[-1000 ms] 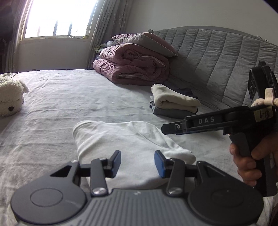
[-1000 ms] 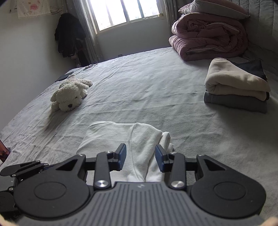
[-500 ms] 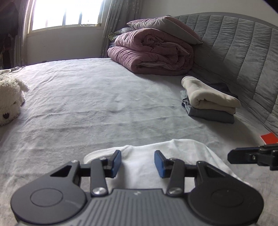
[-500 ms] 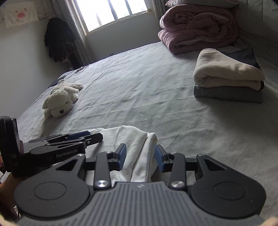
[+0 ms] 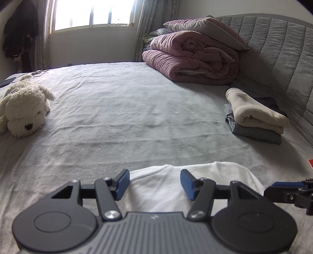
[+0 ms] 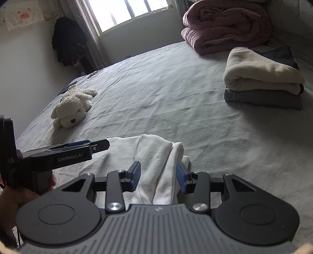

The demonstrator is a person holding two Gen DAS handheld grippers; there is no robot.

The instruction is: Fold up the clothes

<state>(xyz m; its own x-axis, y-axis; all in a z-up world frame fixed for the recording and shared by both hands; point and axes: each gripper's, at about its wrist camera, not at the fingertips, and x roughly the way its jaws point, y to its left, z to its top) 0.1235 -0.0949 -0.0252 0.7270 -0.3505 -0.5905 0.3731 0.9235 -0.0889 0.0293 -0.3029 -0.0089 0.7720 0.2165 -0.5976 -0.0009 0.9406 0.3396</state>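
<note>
The white garment (image 6: 156, 156) is lying lengthwise under both grippers, left gripper (image 5: 154, 181) opening over its near edge, right gripper (image 6: 158, 176) opening astride the folded side, seemingly unclamped.

Daylight pours through the window (image 5: 92, 13) ahead of me, blown out to white glare. The bed (image 5: 127, 117) is evenly lit and sharp; the stacked clothes (image 6: 262, 78) throw a soft shadow. My fisheye view bends and darkens at its corners.
</note>
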